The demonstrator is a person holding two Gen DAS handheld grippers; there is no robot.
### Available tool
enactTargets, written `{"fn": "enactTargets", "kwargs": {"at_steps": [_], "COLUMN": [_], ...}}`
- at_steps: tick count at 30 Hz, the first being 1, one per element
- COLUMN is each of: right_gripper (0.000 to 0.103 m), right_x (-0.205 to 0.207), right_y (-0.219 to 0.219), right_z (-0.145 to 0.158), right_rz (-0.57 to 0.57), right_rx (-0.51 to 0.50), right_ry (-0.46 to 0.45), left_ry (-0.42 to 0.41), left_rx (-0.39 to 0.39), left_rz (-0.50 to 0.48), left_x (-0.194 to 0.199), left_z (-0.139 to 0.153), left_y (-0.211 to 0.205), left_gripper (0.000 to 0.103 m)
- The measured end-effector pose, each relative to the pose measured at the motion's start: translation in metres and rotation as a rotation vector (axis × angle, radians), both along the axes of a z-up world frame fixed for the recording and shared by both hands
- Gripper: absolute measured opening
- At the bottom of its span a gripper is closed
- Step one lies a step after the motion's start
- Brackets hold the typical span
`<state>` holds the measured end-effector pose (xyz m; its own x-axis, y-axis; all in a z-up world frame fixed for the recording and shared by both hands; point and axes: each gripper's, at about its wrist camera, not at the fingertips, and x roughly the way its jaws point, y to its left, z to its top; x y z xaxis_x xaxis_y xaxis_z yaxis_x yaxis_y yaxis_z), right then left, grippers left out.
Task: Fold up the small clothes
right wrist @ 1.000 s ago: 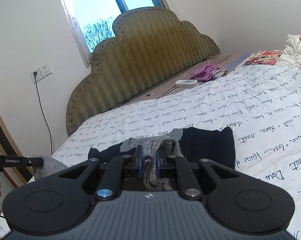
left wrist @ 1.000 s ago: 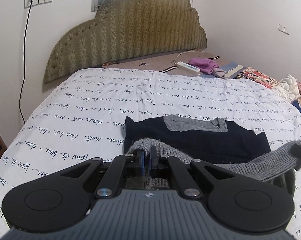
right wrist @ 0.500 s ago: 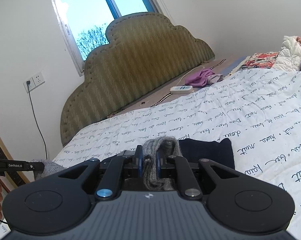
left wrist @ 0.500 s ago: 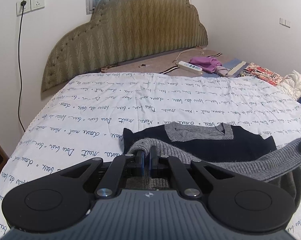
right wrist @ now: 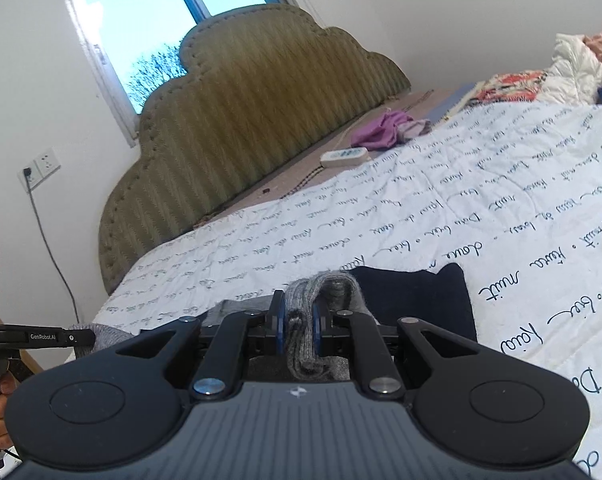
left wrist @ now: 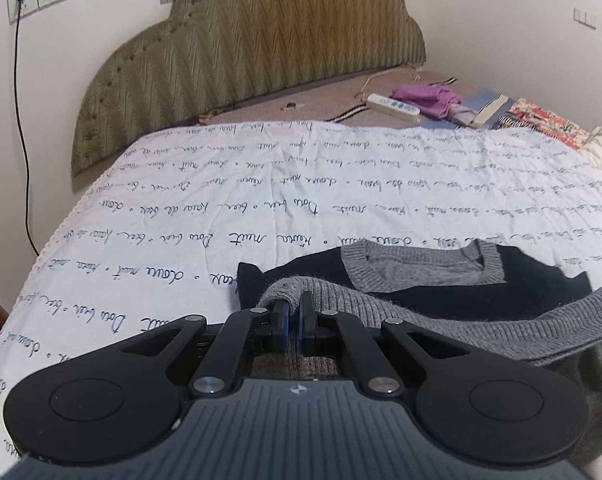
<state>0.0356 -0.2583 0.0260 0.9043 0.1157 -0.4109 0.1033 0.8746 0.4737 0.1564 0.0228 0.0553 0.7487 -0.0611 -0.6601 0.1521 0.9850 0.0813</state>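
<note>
Navy knitted sweater with grey ribbed collar and hem (left wrist: 441,292) lies on the white script-printed bedspread (left wrist: 301,200). Grey hem lifted: left gripper (left wrist: 292,312) fingers clenched on one corner, right gripper (right wrist: 297,320) fingers clenched on a bunched fold. Olive padded headboard (left wrist: 261,40) behind.

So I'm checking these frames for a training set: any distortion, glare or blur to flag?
Left wrist view: fisheye bends the headboard; dark vignette corners; soft, even light; sweater and left gripper sharp. Right wrist view: tilted horizon; bright window but no glare; right gripper and its grey knit sharp.
</note>
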Motion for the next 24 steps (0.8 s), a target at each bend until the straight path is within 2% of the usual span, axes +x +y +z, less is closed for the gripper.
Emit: {"fn": "enactTargets", "kwargs": {"at_steps": [17,18,19,21,24], "right_gripper": [0.015,0.016,0.016,0.017,0.030], "right_x": [0.065,0.069,0.072,0.077,0.084], "right_y": [-0.020,-0.022,-0.025,-0.029,-0.037], "right_z": [-0.043,-0.046,-0.050,-0.056,-0.060], "right_rz": [-0.010,-0.010,-0.015,-0.019,-0.049], "right_rx": [0.097,0.107,0.120,0.142,0.141], "right_ry": [0.128,0.141,0.152,0.169,0.188], "left_ry": [0.146,0.160,0.172,0.185,0.204], "left_rx": [0.030,0.025,0.022,0.017,-0.006], "left_rz": [0.018,0.017,0.019,0.024,0.026], "left_x": [0.076,0.081,0.086,0.094,0.104], "left_z": [-0.057,-0.060,-0.064,-0.069,-0.073], "left_y": [-0.007,-0.006,-0.006,-0.004,-0.001], "left_gripper": [0.005,0.006,0.018,0.021,0.025]}}
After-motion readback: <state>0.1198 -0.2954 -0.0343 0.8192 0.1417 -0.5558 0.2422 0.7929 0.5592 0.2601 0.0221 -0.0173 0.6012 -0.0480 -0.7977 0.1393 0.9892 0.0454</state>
